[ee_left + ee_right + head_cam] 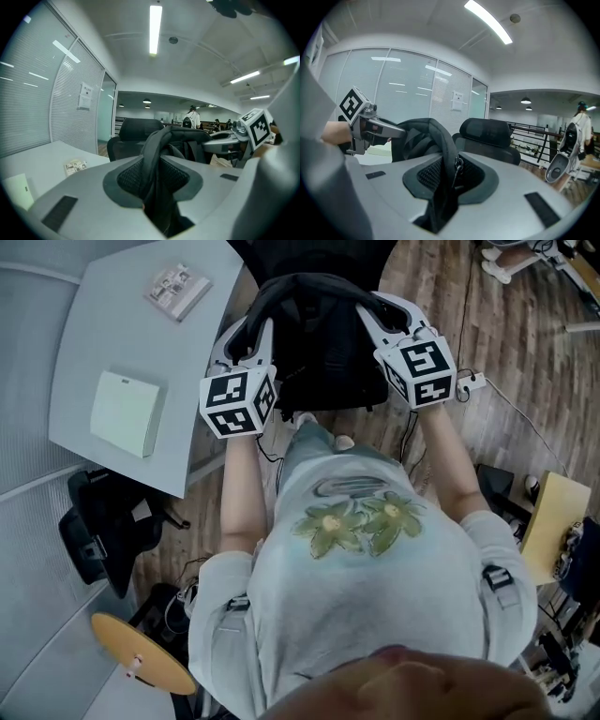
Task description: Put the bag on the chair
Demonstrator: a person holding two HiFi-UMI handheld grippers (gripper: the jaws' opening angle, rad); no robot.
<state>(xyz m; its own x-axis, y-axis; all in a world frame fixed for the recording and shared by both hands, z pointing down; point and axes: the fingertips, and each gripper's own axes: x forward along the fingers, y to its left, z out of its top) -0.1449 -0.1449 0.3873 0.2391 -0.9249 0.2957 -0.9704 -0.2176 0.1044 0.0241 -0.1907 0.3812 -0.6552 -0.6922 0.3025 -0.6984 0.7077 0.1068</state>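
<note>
Gripping with both hands, we have the left claw clenched on one strap and the right claw clenched on the other, the mesh pads pressing the webbing from both sides. The bag hangs between the two claws at our 12 o'clock, black and slack, its loops arching up from each grip. Just beyond it, also at 12, stands the chair, black with a padded headrest; we cannot tell whether the bag touches it. At 10 o'clock the desk carries a pale green pad and, farther off toward 11, a small packet.
</note>
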